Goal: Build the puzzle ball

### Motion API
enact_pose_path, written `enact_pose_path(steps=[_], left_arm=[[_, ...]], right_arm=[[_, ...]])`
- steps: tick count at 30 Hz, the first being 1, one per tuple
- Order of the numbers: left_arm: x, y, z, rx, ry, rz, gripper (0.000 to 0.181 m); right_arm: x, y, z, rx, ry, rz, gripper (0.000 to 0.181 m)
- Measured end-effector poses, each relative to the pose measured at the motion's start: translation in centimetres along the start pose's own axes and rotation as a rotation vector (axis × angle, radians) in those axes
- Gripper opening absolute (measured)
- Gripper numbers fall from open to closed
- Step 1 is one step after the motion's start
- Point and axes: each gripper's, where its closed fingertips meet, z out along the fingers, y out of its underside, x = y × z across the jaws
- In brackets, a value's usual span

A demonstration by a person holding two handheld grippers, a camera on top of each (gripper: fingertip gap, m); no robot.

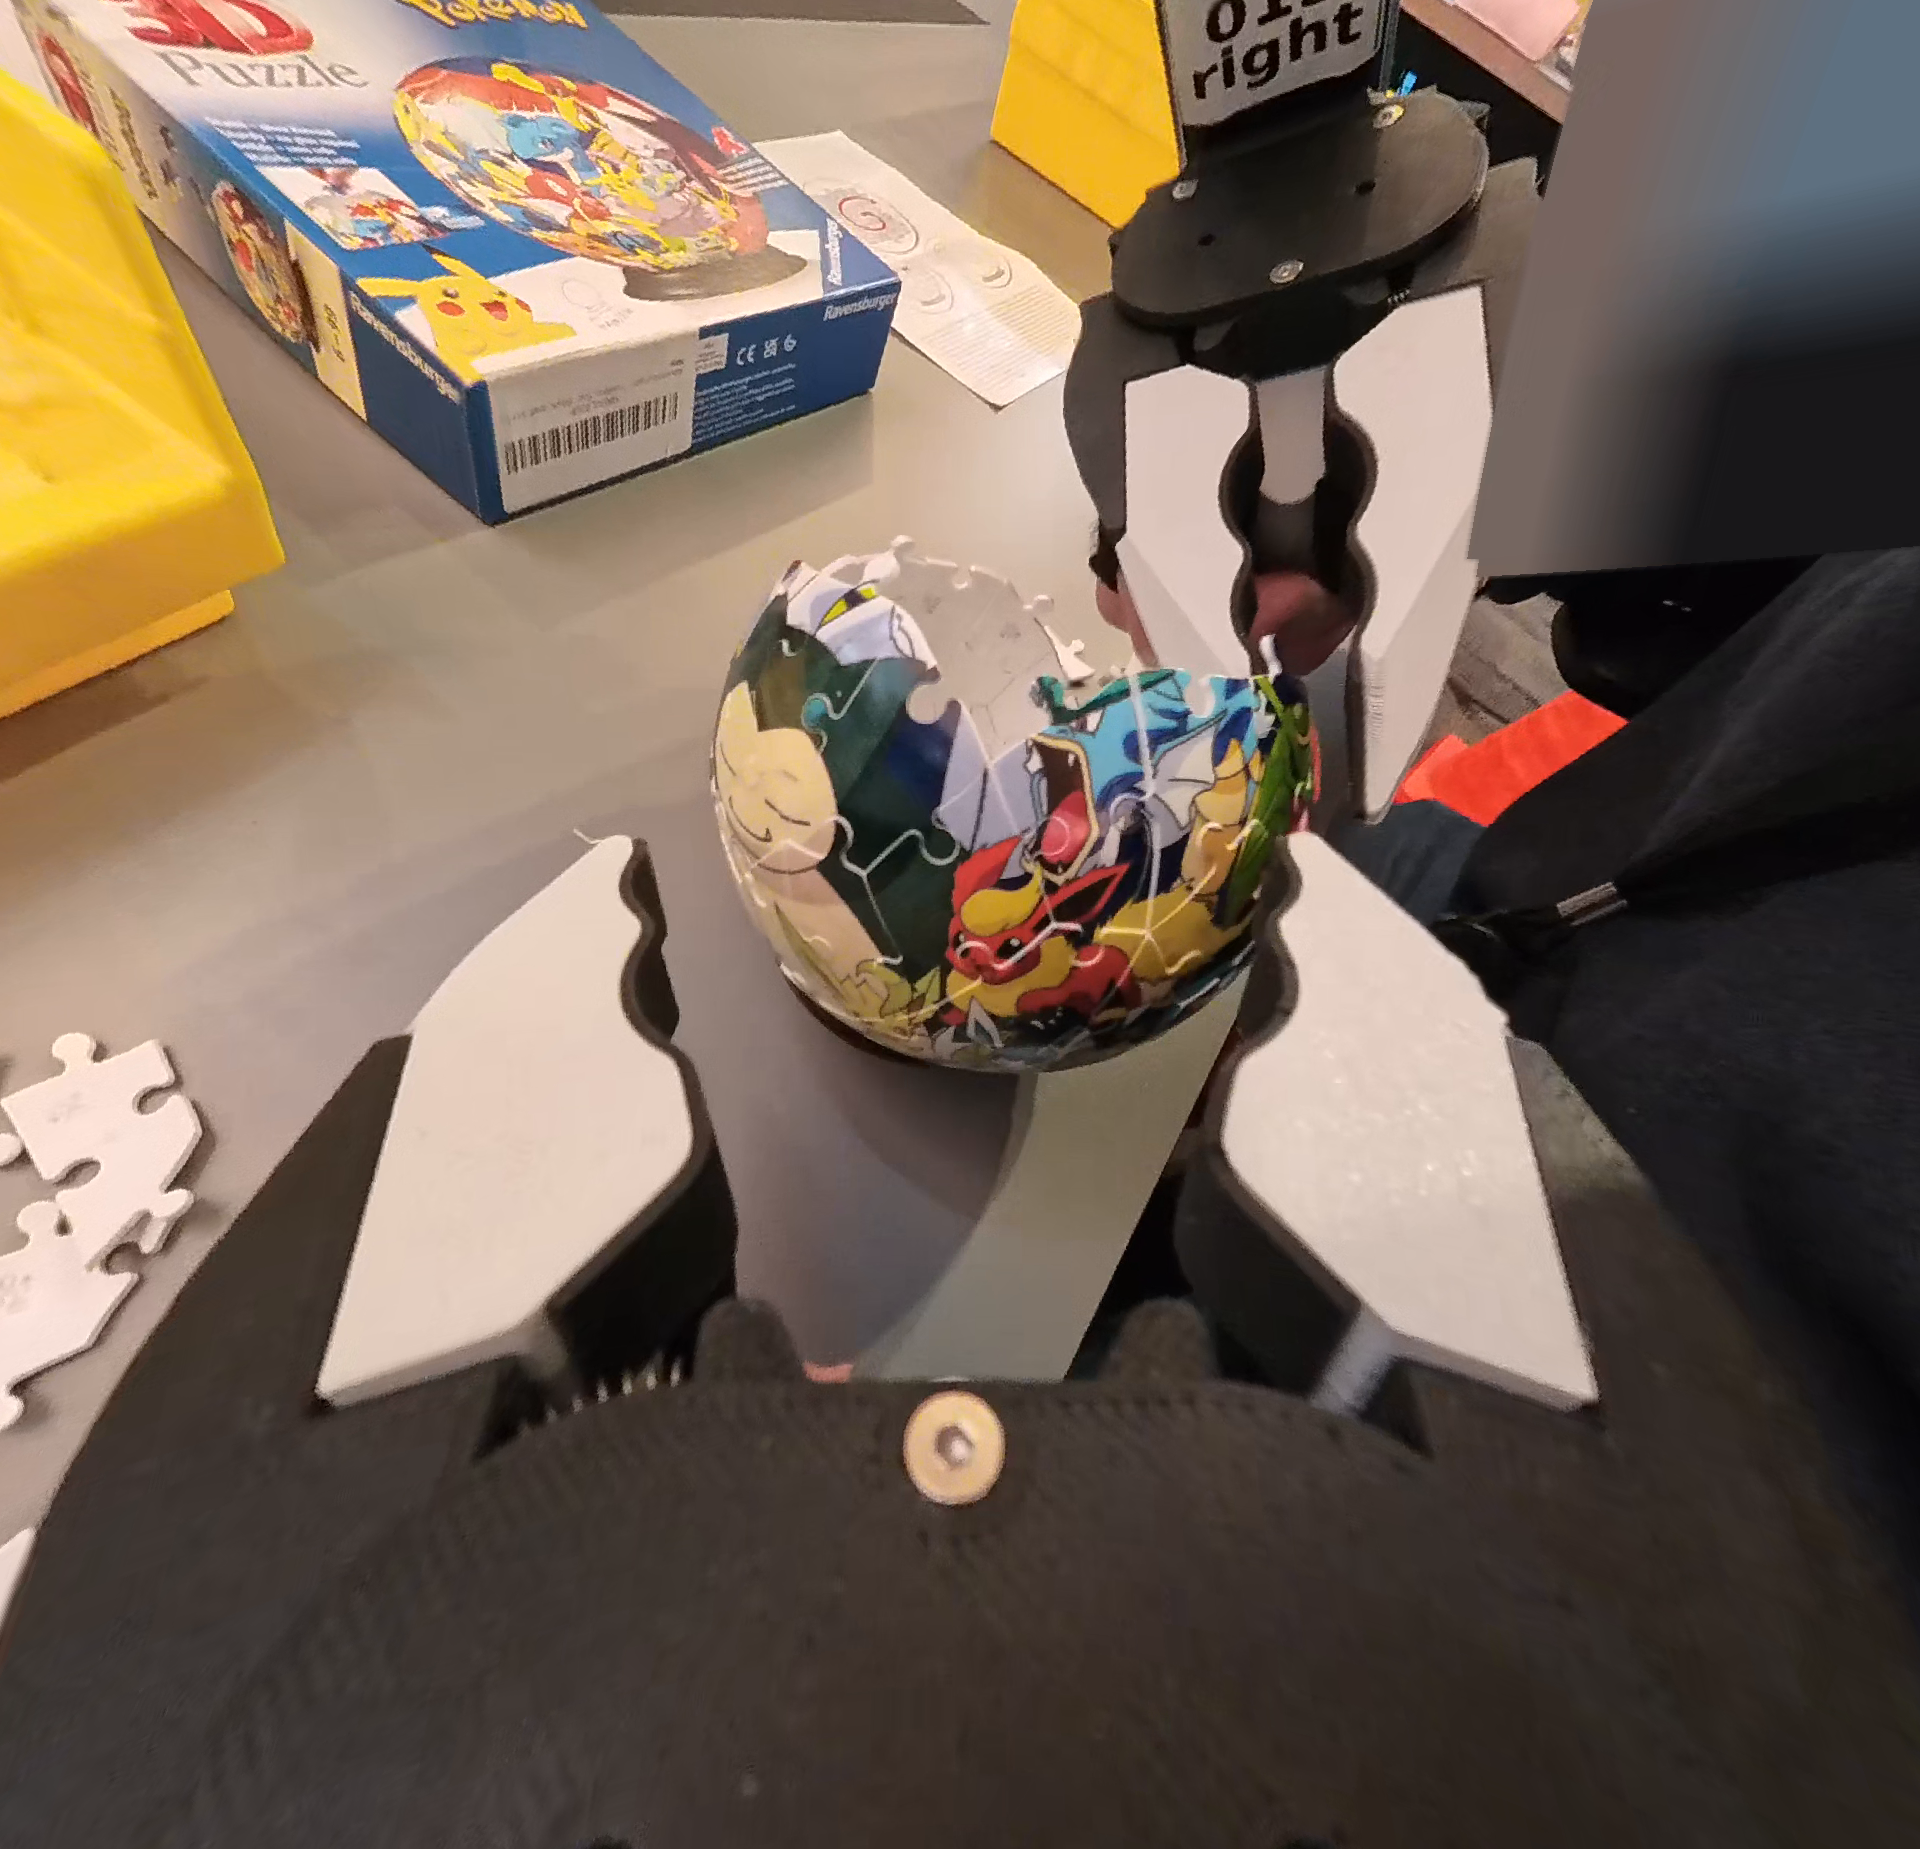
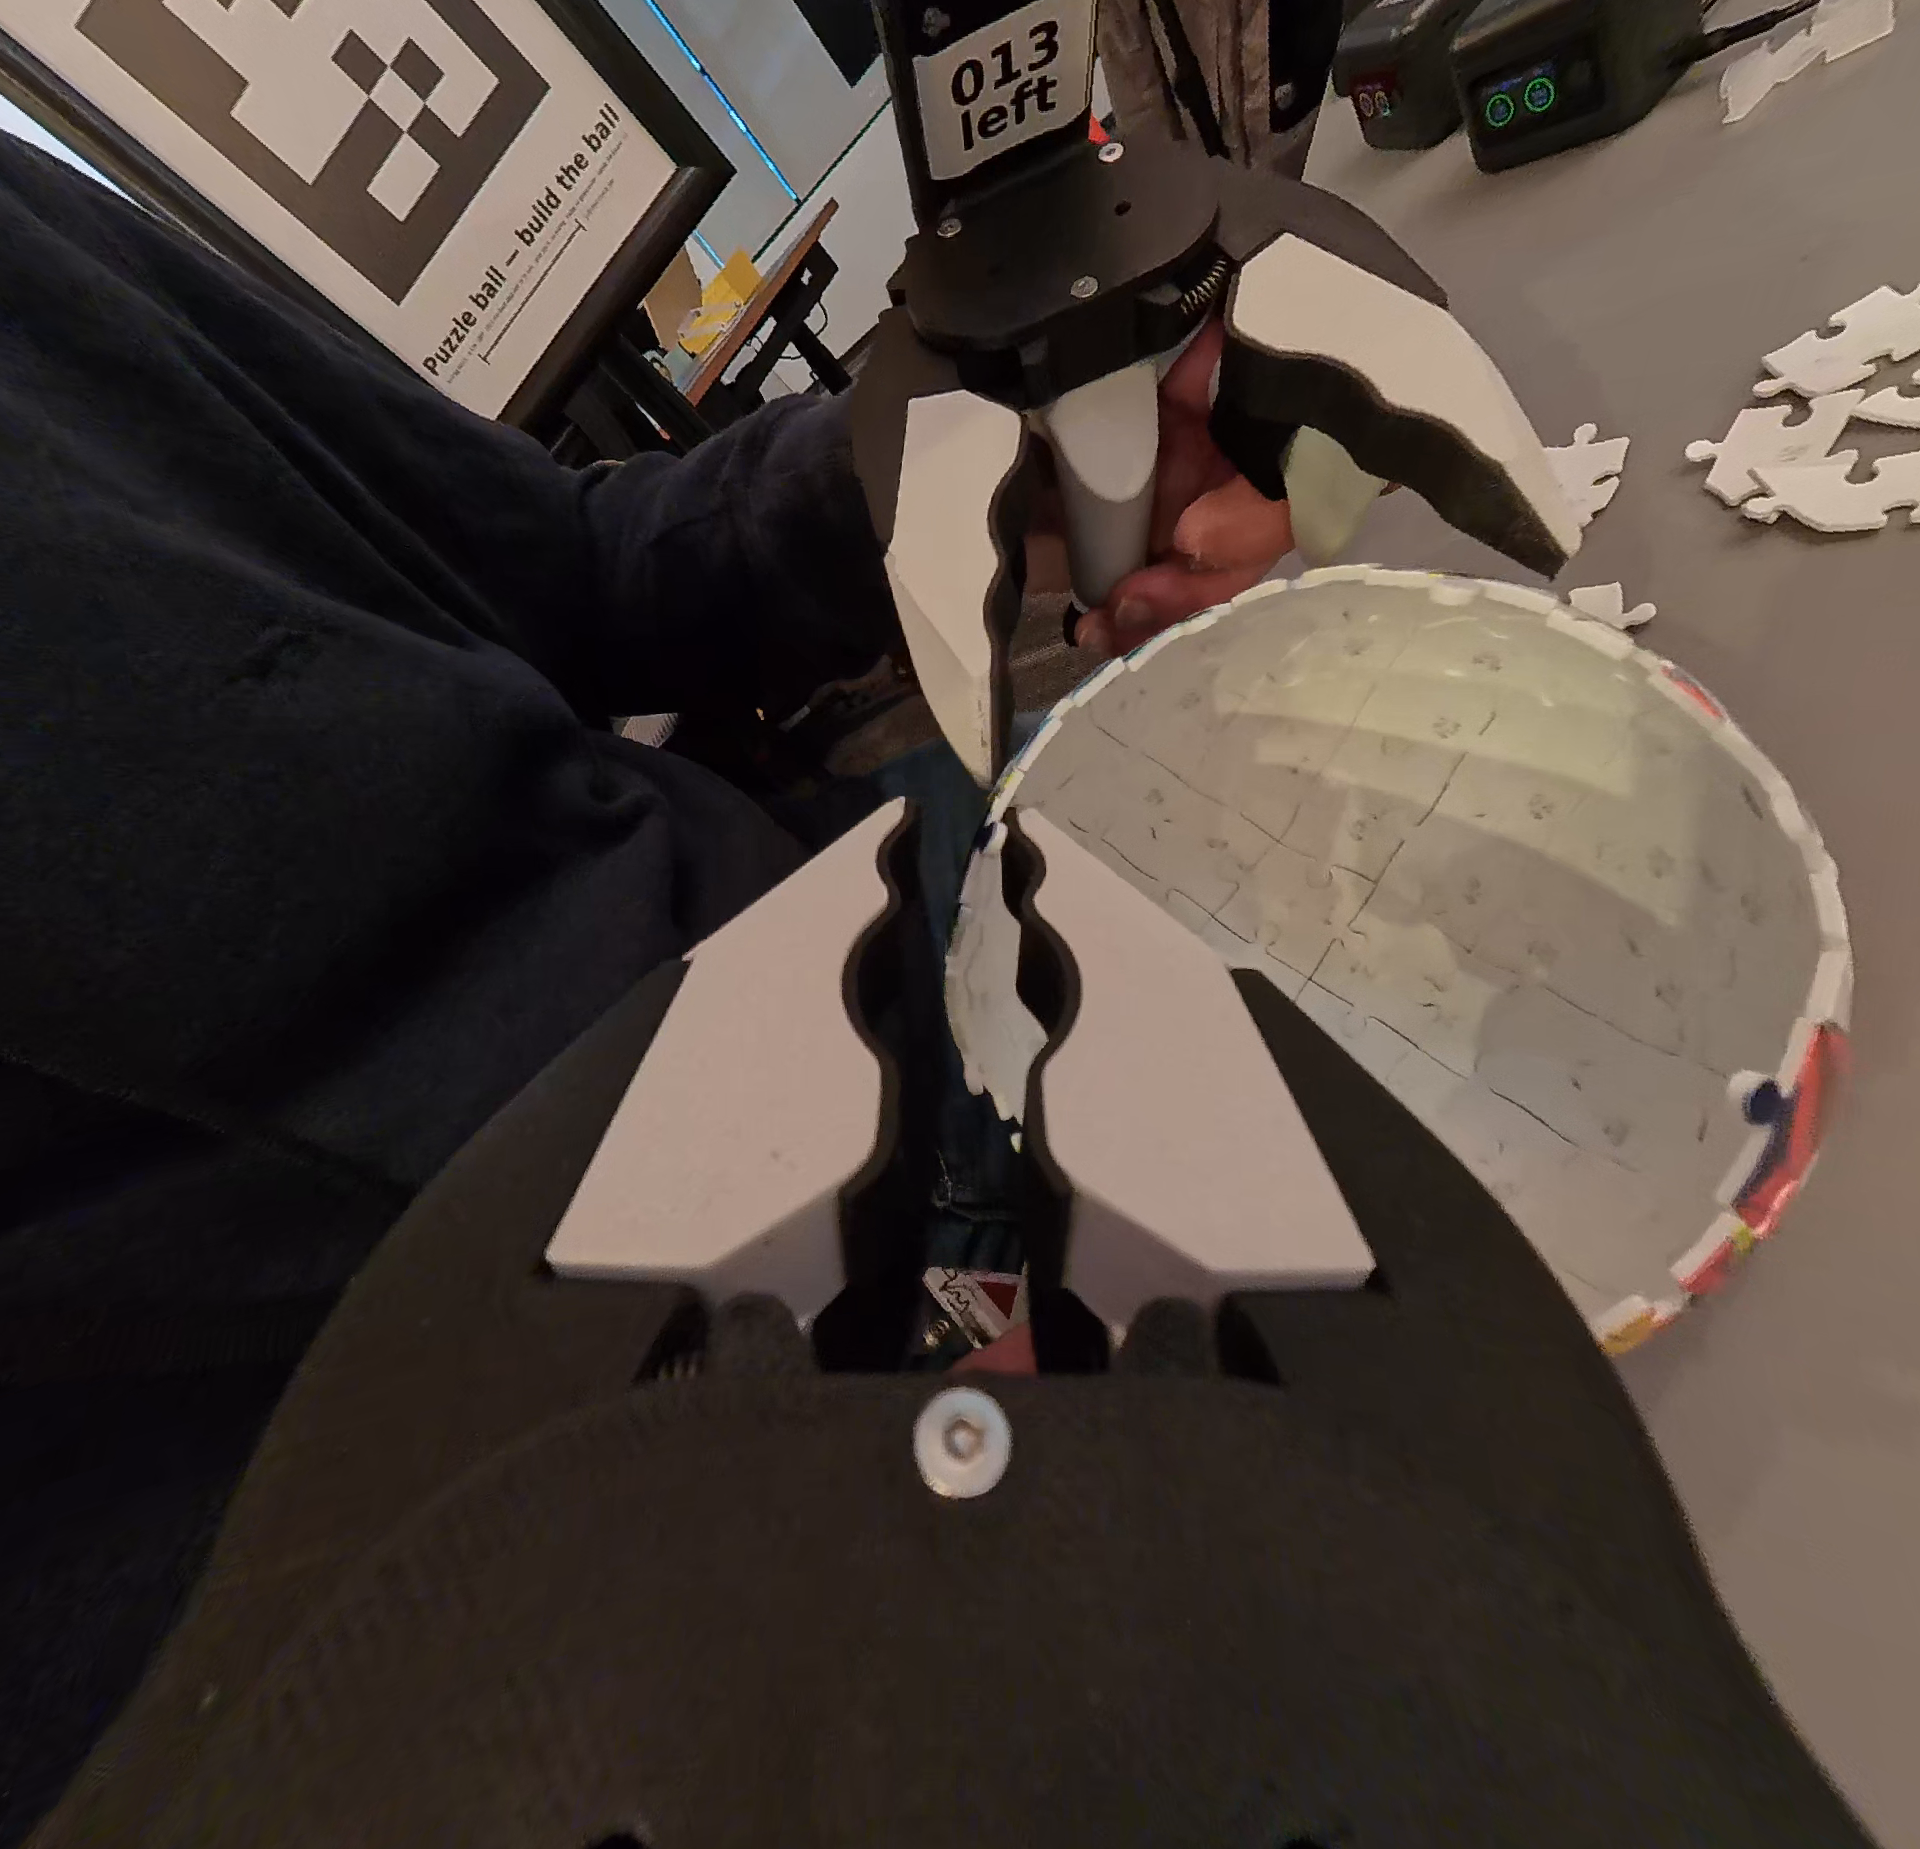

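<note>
- Puzzle ball [image 1: 997,843], half built, is stood on the grey table [image 1: 436,760] between both tools, its open side turned up for access.
- Right gripper [image 2: 961,833] is pinched on the ball's rim, seemingly to steady it.
- Left gripper [image 1: 956,864] is held wide apart, its fingers flanking the shell, gripping nothing.
- Loose pieces [image 2: 1808,438] are kept nearby for fitting.

ball [image 1: 997,843] 1 – grippers 2 – box [image 1: 499,220] 1 – loose pieces [image 2: 1808,449] perhaps 8

The grey table [image 1: 436,719] carries a blue puzzle box [image 1: 468,241], a paper leaflet [image 1: 966,272] and yellow bins [image 1: 94,428]. White loose puzzle pieces [image 1: 94,1145] lie scattered. The half-built puzzle ball [image 1: 987,843] rests there too.
</note>
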Motion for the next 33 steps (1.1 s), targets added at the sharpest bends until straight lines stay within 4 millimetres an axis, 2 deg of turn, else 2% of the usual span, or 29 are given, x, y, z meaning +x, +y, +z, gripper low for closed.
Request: enact_pose_path(steps=[26, 33], left_arm=[[-0.1, 0.0, 0.1, 0.009, 0.0, -0.01, 0.109], [0.0, -0.1, -0.2, 0.01, -0.007, -0.003, 0.107]], right_arm=[[-0.1, 0.0, 0.0, -0.006, 0.006, -0.012, 0.012], [0.4, -0.7, -1.0, 0.027, 0.028, 0.009, 0.022]])
